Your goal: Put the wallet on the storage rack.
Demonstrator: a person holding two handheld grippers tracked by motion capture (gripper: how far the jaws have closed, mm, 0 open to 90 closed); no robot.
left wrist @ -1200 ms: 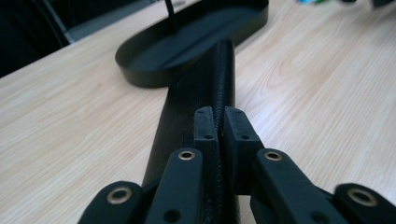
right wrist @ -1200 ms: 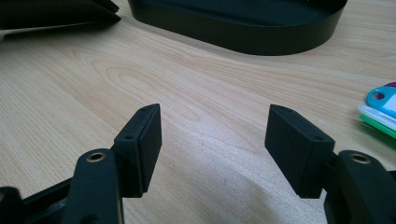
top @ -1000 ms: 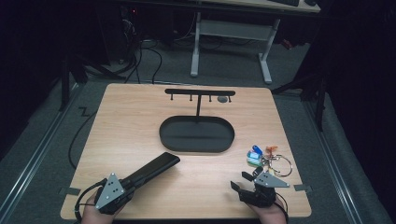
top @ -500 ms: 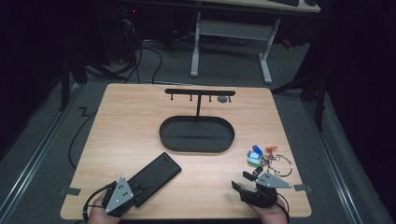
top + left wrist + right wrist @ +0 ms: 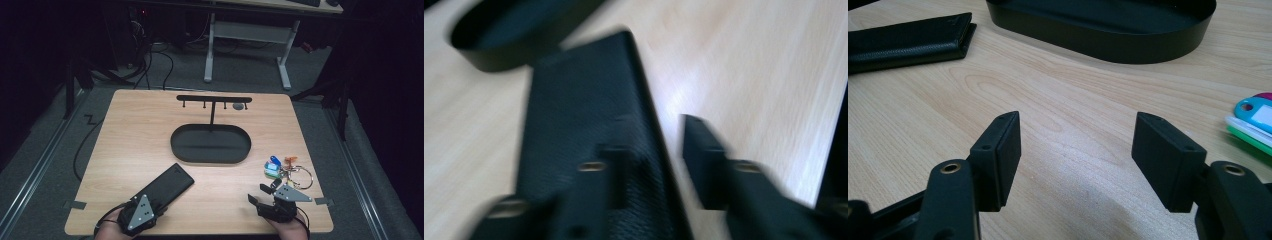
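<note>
Jaws of left gripper (image 5: 649, 165) just opened, low over wallet (image 5: 162, 187).

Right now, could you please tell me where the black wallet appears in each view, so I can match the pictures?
High view: the wallet lies flat at lower left, by the left gripper.
Left gripper view: it runs from bottom centre-left up to the middle, under one jaw.
Right gripper view: upper left corner.
Shared landmark: the oval tray, just beyond the wallet.
</note>
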